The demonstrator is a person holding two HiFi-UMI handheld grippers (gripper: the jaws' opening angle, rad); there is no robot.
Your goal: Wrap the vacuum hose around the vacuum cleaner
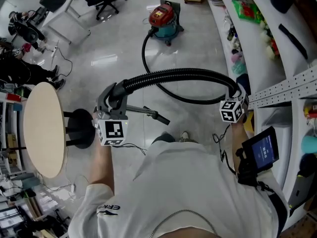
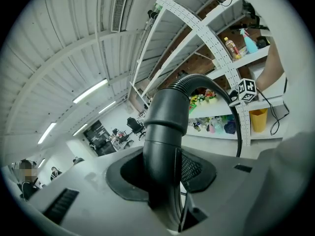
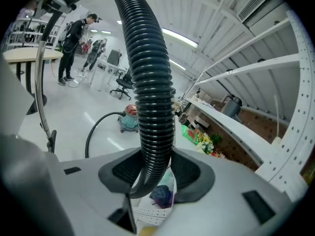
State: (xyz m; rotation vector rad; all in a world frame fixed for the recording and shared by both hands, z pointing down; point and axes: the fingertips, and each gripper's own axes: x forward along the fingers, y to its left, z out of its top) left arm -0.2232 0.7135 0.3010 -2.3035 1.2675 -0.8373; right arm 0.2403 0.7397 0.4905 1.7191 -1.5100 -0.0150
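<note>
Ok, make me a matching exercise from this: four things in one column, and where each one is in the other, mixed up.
1 vacuum cleaner
2 left tongs
3 right tongs
4 round table

A shut on the ribbed hose
B on the floor, far ahead
C shut on the smooth cuff
D left edge of the head view

Pairs: 1-B, 2-C, 3-A, 4-D

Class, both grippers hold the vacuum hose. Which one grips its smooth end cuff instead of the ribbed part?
The left gripper: its jaws clamp the smooth black cuff, whereas the right gripper clamps the ribbed hose.
</note>
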